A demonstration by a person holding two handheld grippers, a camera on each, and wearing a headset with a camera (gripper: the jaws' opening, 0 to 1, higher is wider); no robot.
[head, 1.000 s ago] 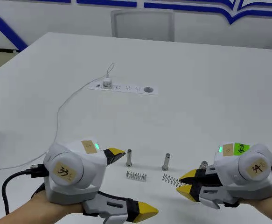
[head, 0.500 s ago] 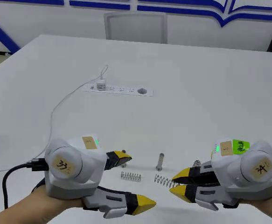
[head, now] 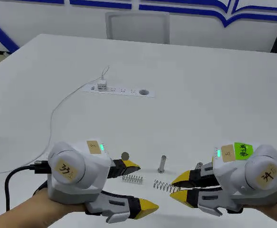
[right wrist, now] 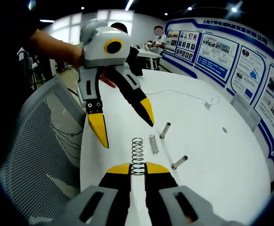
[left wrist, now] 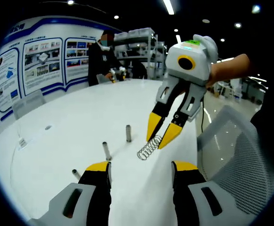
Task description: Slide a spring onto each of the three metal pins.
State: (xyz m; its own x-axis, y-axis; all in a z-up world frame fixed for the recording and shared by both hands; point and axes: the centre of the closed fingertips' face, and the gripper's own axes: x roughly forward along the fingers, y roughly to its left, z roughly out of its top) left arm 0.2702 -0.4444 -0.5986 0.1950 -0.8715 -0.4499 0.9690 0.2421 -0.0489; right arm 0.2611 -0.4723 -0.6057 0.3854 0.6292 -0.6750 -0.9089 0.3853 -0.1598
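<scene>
now: one spring is in the right gripper and no spring is on a pin yet
right gripper point(head: 177, 187): its yellow tips are pinched together on the end of one spring
held spring point(right wrist: 137, 157): it sticks out from the tips, low over the white table point(head: 200, 95), close to the pins
other spring point(head: 132, 179): it lies flat on the table between the two grippers
left gripper point(head: 140, 186): its tips are wide apart and hold nothing
pins point(head: 162, 164): three small metal pins stand up in a row, all bare; one is just by the left gripper, one is partly behind the right gripper
how the spring feels: i think it is very light, thin and bendy, so it can wobble, bend or pop away if squeezed hard
where to hold: near one end, gently, so the open end can go over a pin top
writing: the left sticker point(head: 64, 172) looks like "33", the right sticker point(head: 265, 174) looks like "34" but i am not sure; the green sticker point(head: 243, 150) and the wall boards point(left wrist: 38, 61) are too small to read
</scene>
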